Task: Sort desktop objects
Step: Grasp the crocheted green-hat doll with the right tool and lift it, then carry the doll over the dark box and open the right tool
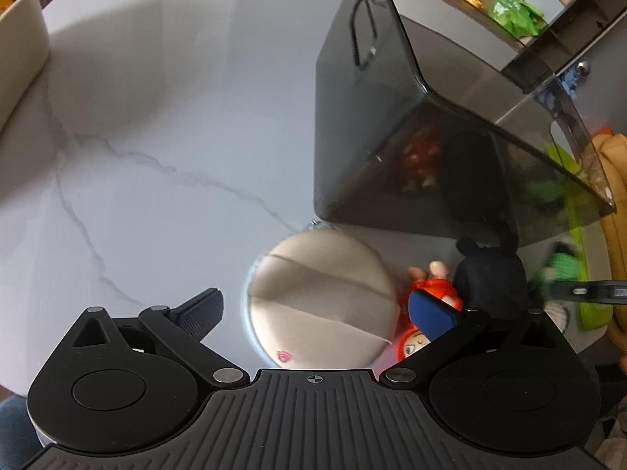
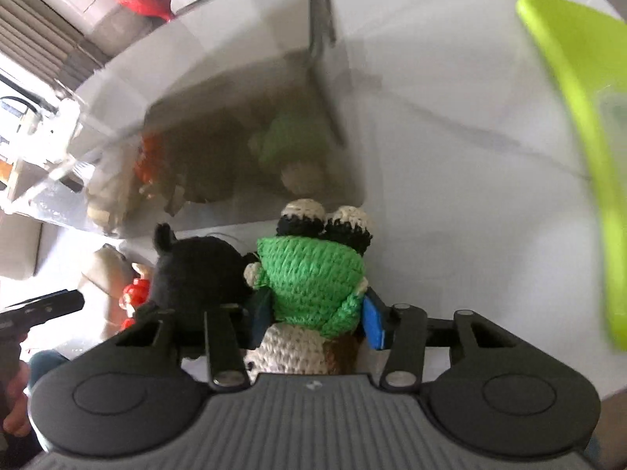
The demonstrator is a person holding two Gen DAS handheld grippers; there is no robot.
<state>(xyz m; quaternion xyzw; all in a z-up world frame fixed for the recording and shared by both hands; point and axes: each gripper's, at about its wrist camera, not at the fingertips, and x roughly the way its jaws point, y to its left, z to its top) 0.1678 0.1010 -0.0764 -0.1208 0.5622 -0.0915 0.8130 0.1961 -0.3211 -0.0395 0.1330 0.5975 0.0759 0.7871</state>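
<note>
While the right tongs (image 2: 315, 313) pinch the green crocheted frog doll (image 2: 309, 274) by its sides, seemingly to lift it off the white marble table (image 1: 156, 137) into the smoky translucent plastic bin (image 1: 392, 137) just beyond, the left tongs (image 1: 313, 313) hang spread over a round beige pouch (image 1: 317, 297). A black plush toy (image 2: 200, 270) touches the frog.

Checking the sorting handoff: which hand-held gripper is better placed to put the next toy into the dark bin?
The right hand-held gripper: its pads flank the green crocheted frog just before the dark bin. The left is open, holding nothing.
</note>
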